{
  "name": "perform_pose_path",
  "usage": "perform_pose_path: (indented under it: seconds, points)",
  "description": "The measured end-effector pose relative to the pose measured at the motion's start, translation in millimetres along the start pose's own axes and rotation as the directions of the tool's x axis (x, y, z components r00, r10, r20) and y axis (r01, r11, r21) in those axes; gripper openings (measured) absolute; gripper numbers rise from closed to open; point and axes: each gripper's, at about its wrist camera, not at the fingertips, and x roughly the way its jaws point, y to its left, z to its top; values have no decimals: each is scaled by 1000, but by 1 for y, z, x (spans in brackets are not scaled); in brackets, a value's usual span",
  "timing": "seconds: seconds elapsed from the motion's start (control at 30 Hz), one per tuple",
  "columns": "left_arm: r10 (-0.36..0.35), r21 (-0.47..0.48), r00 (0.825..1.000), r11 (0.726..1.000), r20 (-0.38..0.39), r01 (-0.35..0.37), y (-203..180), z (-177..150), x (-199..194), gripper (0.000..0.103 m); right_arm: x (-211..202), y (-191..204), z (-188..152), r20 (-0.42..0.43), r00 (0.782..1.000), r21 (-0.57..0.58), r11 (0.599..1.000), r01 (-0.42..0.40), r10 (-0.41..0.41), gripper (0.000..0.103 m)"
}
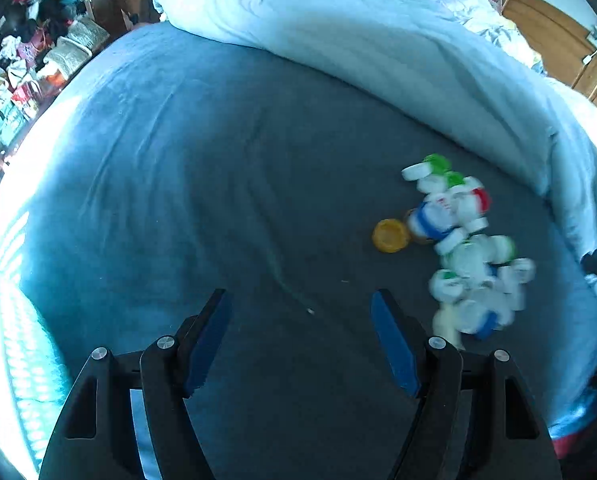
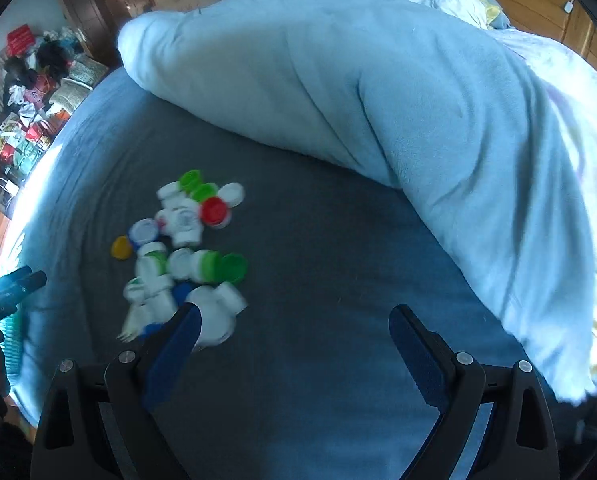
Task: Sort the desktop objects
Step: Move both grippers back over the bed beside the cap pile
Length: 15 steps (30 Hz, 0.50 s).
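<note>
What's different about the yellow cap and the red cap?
The yellow cap sits at the pile's edge, almost alone; the red cap is packed in among white caps. From the left wrist view, the yellow cap shows its hollow inside, while the red cap is mostly hidden by white caps. Both are round caps lying on the dark blue bedsheet.

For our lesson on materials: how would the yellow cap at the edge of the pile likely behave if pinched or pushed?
The yellow cap looks like small, thin plastic, so probably light and fairly stiff. It lies flat, open side up, on the soft grey bedsheet, so a push should slide or snag it rather than roll it.
</note>
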Motion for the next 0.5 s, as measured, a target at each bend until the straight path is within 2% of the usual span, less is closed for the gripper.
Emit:
perform_pose_path:
  seconds: [0.1, 0.27, 0.33, 0.4, 0.47, 0.5]
  points:
    - [28, -36, 999, 999, 32, -26, 13, -8, 27, 67, 25, -8, -4, 51, 999, -7, 1000, -1, 1, 100]
    - [85, -79, 993, 994, 82, -78, 28, -17, 50, 67, 50, -7, -14, 133, 991, -56, 998, 29, -22, 103]
    - [102, -79, 987, 993, 124, -92, 26, -20, 51, 74, 58, -11, -23, 151, 988, -46, 998, 31, -24, 103]
    - [134, -68, 982, 990, 134, -126, 21, -21, 52, 76, 66, -15, -32, 142, 989, -45, 998, 48, -41, 103]
    - [159, -90, 978, 985, 131, -148, 18, -23, 53, 82, 65, -14, -33, 152, 986, -53, 996, 70, -61, 103]
    - [162, -92, 979, 984, 125, -151, 18, -25, 54, 91, 67, -12, -33, 137, 988, -64, 994, 86, -77, 103]
